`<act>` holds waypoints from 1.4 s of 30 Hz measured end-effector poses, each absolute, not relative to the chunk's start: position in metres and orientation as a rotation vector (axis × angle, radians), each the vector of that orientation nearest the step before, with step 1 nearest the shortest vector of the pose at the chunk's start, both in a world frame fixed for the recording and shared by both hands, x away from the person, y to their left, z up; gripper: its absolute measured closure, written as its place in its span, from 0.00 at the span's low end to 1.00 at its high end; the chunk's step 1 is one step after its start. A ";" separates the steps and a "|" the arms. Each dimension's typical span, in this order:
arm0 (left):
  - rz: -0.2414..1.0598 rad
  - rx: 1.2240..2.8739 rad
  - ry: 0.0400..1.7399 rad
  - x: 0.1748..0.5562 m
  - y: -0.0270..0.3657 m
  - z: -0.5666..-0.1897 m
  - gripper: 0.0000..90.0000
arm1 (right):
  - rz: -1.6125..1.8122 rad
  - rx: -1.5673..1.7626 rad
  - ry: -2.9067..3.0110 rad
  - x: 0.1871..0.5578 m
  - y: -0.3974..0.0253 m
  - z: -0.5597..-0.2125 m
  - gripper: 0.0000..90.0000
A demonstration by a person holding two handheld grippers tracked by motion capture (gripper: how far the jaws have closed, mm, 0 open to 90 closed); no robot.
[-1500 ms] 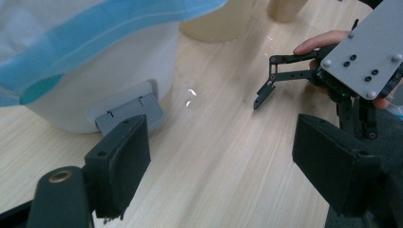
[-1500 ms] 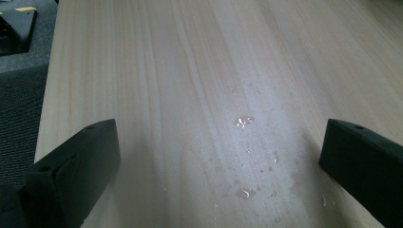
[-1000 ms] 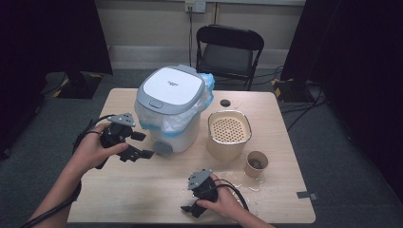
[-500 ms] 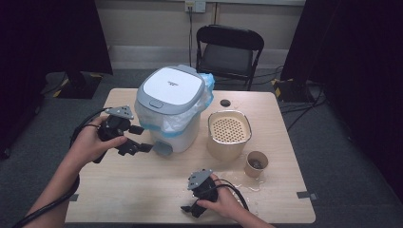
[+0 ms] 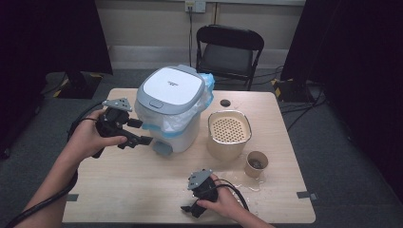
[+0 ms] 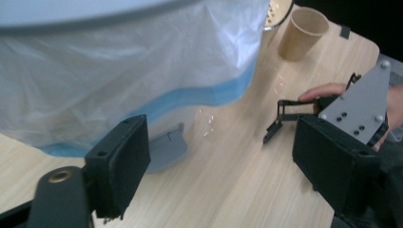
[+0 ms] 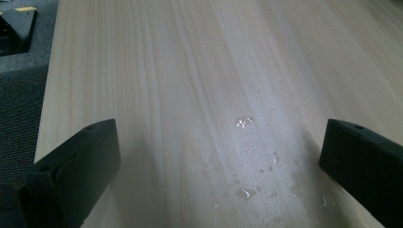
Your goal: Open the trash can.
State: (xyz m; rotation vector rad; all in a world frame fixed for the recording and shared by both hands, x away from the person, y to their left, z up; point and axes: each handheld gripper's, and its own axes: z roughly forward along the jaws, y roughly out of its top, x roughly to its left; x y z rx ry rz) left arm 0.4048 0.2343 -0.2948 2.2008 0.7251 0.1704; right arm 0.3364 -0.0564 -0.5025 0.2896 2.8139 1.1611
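A white pedal bin [image 5: 171,107] with its lid down stands mid-table, lined with a clear bag with a blue band [image 6: 142,71]. My left gripper [image 5: 141,132] hovers open right beside the bin's left front, with nothing between its fingers. From the left gripper view [image 6: 223,147], its jaws frame the bag and the grey foot pedal [image 6: 166,149]. My right gripper [image 5: 189,210] rests near the table's front edge, open and empty. The right gripper view [image 7: 218,142] looks along bare wood with water drops [image 7: 243,122].
A beige pot with a perforated insert [image 5: 229,133] stands right of the bin, and a paper cup [image 5: 256,164] sits in front of it. Spilled water [image 5: 247,183] lies near the cup. A small black disc [image 5: 225,102] lies behind the pot. A black chair [image 5: 228,52] stands beyond the table.
My left gripper has lifted a little and drawn closer to the bin's side. The right hand and its gripper have stayed in place.
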 end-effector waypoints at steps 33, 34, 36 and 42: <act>0.205 2.150 0.658 0.422 0.216 -0.245 0.34 | 1.157 0.290 2.820 0.336 -0.057 -0.502 0.00; 0.203 2.151 0.659 0.422 0.215 -0.245 0.34 | 1.157 0.290 2.819 0.336 -0.057 -0.502 0.00; 0.201 2.151 0.657 0.424 0.213 -0.244 0.34 | 1.156 0.291 2.819 0.336 -0.057 -0.502 0.00; 0.210 2.153 0.668 0.434 0.207 -0.247 0.34 | 1.157 0.291 2.819 0.336 -0.057 -0.502 0.00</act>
